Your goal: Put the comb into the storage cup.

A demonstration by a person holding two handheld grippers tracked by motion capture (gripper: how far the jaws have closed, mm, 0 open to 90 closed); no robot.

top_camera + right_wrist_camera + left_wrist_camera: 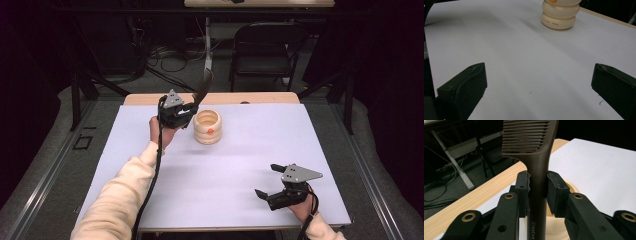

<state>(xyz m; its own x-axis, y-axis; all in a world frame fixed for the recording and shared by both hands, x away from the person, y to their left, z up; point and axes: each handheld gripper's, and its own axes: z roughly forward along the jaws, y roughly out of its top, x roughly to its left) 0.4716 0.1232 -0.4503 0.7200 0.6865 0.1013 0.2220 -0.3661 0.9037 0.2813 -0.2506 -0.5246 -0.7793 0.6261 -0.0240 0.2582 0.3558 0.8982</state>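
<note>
Comb [537, 165] is the thing in hand: a dark brown, long-handled one, pinched by its handle between the two pads of the left gripper [187, 108], which press on it from either side. In the high view it stands just left of the cream ribbed holder [207, 126], raised above the white table cover [250, 160] rather than lying on it. Its long axis runs from the jaws up and away toward the far edge of the table, leaning a little to the right, with the toothed end uppermost and the handle end passing down behind the jaws. In the left gripper view the teeth project to the left of the spine, and the printed end of the handle hangs over the holder's open mouth.

That holder is a squat stack of rounded rings with an orange spot on its side; what shows of its inside looks bare, though the bottom cannot be seen.

Further right, near the front edge, the right gripper [267, 180] rests low over the cover with its jaws spread wide and nothing between them.
</note>
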